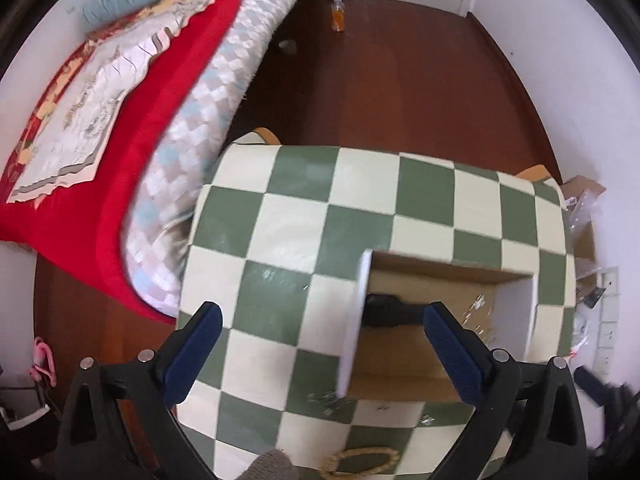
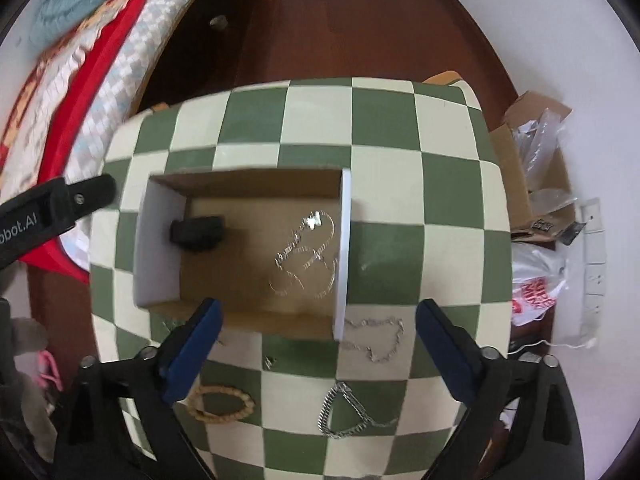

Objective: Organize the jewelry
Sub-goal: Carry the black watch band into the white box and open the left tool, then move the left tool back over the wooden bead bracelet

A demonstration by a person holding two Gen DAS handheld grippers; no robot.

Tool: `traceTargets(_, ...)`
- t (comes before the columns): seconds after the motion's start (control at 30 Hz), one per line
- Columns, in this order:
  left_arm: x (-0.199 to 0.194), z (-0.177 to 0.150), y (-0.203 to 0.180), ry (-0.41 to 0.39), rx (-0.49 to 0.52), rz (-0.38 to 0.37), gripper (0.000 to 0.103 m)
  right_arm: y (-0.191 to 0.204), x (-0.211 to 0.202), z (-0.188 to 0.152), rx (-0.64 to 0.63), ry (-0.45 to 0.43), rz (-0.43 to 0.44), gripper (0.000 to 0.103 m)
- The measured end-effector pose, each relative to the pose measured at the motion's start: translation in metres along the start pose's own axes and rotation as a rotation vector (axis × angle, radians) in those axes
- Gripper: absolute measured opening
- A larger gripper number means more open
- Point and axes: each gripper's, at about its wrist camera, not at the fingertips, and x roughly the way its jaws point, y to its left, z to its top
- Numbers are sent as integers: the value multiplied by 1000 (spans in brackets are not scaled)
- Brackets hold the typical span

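An open cardboard box [image 2: 240, 280] with white walls sits on a green-and-cream checkered table [image 2: 380, 128]. In the box lie silver chains [image 2: 308, 256] and a black object [image 2: 198, 232]. On the table in front lie a thin silver chain [image 2: 380, 340], a thick silver bracelet [image 2: 344, 412] and a wooden bead bracelet [image 2: 222, 402]. My right gripper [image 2: 318, 356] is open and empty above these. My left gripper [image 1: 320, 356] is open and empty over the box's near wall [image 1: 354, 320]; the bead bracelet [image 1: 362, 462] lies below it.
A bed with a red blanket [image 1: 132, 168] stands left of the table. A dark wooden floor [image 1: 380, 80] with an orange bottle [image 1: 338, 14] lies beyond. A cardboard carton with plastic bags [image 2: 532, 168] stands at the right by the white wall.
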Motion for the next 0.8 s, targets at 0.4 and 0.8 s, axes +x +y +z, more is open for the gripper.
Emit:
traceTargets(0.4, -26, -65, 20, -116, 19, 37, 103, 9, -12, -53, 2, -70, -67, 101)
traceTargets(0.8, -97, -97, 33, -248, 15, 4, 103, 9, -76, -93, 48, -245, -68, 101)
